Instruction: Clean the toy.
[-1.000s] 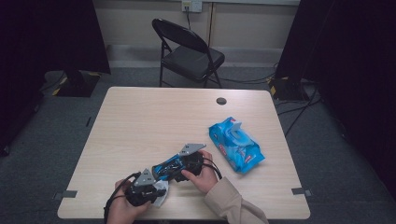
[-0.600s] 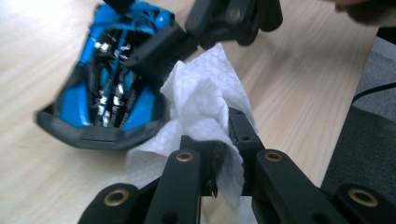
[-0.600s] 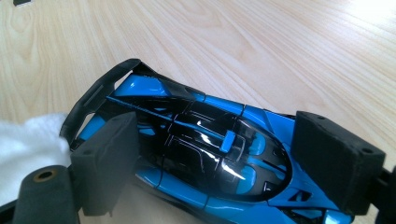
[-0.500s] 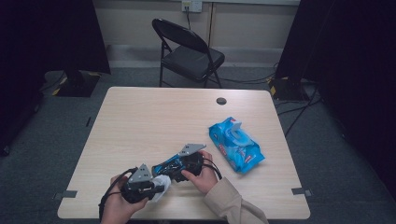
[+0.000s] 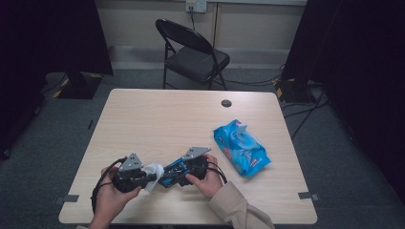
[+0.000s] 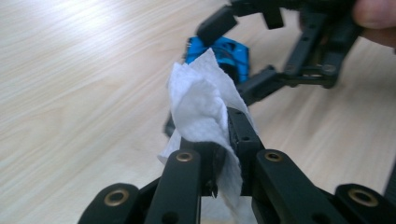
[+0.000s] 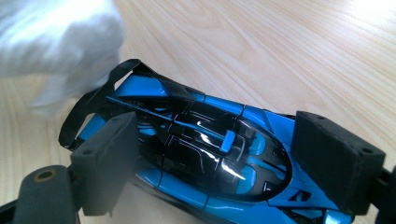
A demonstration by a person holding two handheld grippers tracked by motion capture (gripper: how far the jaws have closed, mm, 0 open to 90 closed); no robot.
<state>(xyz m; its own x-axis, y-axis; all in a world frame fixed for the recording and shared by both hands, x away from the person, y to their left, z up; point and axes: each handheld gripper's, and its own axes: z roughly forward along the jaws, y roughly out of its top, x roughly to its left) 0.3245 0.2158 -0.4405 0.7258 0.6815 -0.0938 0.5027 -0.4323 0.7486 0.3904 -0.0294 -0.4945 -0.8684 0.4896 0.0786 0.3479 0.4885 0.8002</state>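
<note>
Toy car clamped in right gripper jaws; left gripper view shows its jaws pinching the wipe

Toy car was glossy blue with black panels and a black rear wing. Wipe was plain white, wipes pack blue. Counter was pale wood grain; jaws black.
</note>
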